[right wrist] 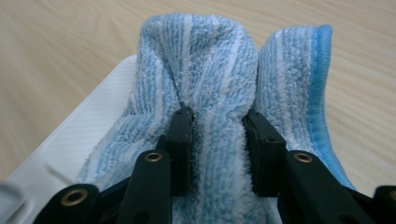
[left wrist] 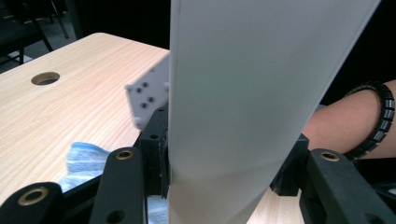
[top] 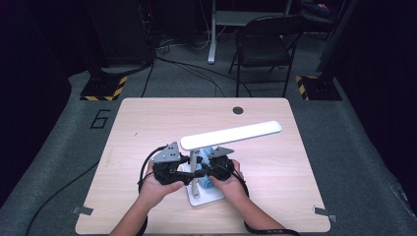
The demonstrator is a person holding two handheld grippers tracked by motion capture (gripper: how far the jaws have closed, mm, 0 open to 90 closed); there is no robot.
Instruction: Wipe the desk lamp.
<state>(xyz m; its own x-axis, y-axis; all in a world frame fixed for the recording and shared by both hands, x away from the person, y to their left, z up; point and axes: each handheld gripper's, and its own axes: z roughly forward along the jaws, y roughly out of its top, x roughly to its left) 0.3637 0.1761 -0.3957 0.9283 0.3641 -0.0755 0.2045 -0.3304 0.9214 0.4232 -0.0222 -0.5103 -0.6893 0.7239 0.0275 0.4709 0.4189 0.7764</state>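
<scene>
A light wooden table [top: 147, 123] takes up the middle of the high view, with a round cable hole [top: 238, 110] near its far edge. Low in the centre of that frame stands a white desk lamp [top: 231, 134]: its long flat head runs from the middle out toward the upper right, its thin stem drops to a white base plate [top: 209, 197] close to the table's near edge. The person's two forearms enter from the bottom of the frame and meet at the lamp stem. The left gripper [top: 173, 169] sits just left of the stem; in the left gripper view its black jaws stand on either side of the lamp's wide white stem [left wrist: 243, 93], and they seem to press on it, though the contact itself is blurred at this close range. The right gripper [top: 216, 167] is just right of the stem, and in the right gripper view its jaws are pinched on a fold of a blue-and-white striped cloth [right wrist: 210, 70], which bunches up between the pads. The cloth rests partly on the white base plate [right wrist: 70, 140] and partly on the wood, in the centre of that frame; a corner of it also shows at the lower left of the left gripper view [left wrist: 84, 158]
</scene>
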